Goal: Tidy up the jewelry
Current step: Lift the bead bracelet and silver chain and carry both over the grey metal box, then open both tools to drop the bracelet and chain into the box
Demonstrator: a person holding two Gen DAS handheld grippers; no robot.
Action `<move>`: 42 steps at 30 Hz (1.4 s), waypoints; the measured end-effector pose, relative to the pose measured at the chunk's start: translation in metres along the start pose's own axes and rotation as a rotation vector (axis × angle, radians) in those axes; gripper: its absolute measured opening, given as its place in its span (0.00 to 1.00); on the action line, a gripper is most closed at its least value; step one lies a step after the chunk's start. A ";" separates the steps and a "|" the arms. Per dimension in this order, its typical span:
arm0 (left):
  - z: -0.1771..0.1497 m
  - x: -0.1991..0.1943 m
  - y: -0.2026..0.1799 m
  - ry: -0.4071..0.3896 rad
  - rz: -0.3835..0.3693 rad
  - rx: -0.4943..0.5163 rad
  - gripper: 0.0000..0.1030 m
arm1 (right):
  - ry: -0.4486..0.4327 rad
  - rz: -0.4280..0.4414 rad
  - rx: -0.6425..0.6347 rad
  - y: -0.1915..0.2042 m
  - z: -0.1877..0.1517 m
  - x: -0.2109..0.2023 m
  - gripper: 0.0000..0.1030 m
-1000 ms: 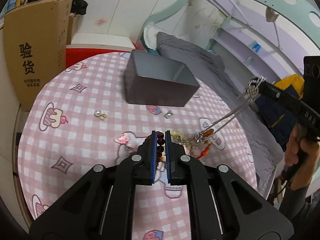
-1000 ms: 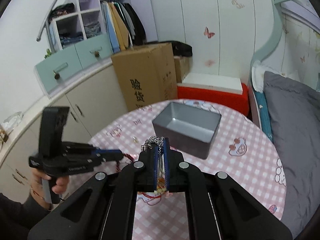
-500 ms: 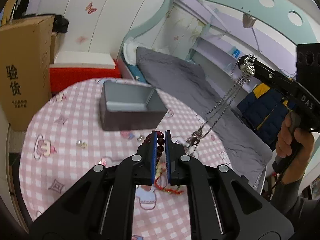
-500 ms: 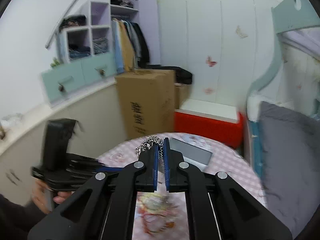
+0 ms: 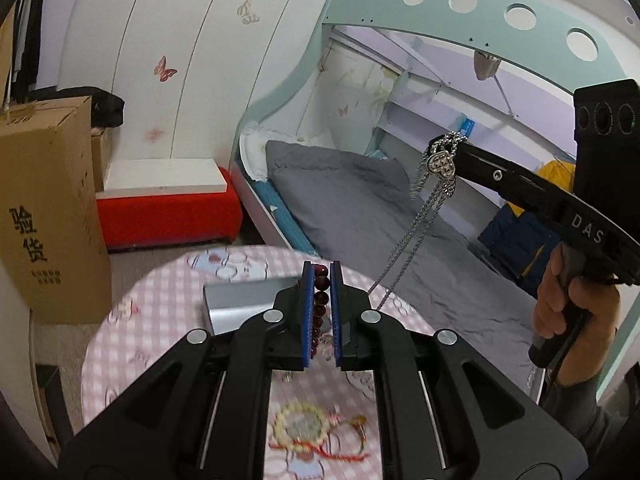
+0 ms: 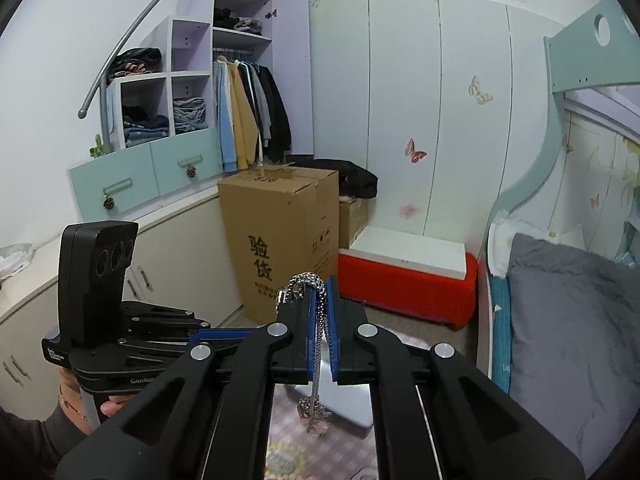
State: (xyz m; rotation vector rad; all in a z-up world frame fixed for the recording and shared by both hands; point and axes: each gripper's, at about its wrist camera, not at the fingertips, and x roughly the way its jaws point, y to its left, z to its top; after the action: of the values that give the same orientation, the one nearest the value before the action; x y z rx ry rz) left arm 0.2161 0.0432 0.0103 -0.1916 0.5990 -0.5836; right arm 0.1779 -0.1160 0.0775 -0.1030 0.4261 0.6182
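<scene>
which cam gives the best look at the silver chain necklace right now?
Left wrist: the silver chain necklace hangs in full side view from the right gripper. Right wrist shows only the bunched top, a strand between the fingers, and the blurred dangling end.

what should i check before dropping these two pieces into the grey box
1. Left gripper shut on the dark bead bracelet: ok.
2. Right gripper shut on the silver chain: ok.
3. Chain free of the pile on the table: cannot tell, its lower end is hidden.
4. Grey box open and upright: ok.
5. Either piece over the box: cannot tell.
6. Pale bead bracelet left on the table: not ok.
</scene>
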 end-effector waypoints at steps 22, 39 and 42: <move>-0.032 0.137 0.059 0.278 0.120 -0.045 0.08 | 0.294 0.012 0.136 -0.048 -0.085 0.121 0.04; -0.046 0.148 0.067 0.364 0.163 -0.072 0.08 | 0.415 -0.024 0.134 -0.051 -0.110 0.125 0.22; -0.045 0.138 0.063 0.358 0.150 -0.077 0.08 | 0.393 -0.034 0.141 -0.052 -0.108 0.114 0.25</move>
State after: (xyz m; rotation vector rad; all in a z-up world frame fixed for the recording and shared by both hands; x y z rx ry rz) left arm 0.3115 0.0166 -0.1128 -0.1135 0.9751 -0.4515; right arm 0.2525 -0.1203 -0.0696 -0.0973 0.8448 0.5322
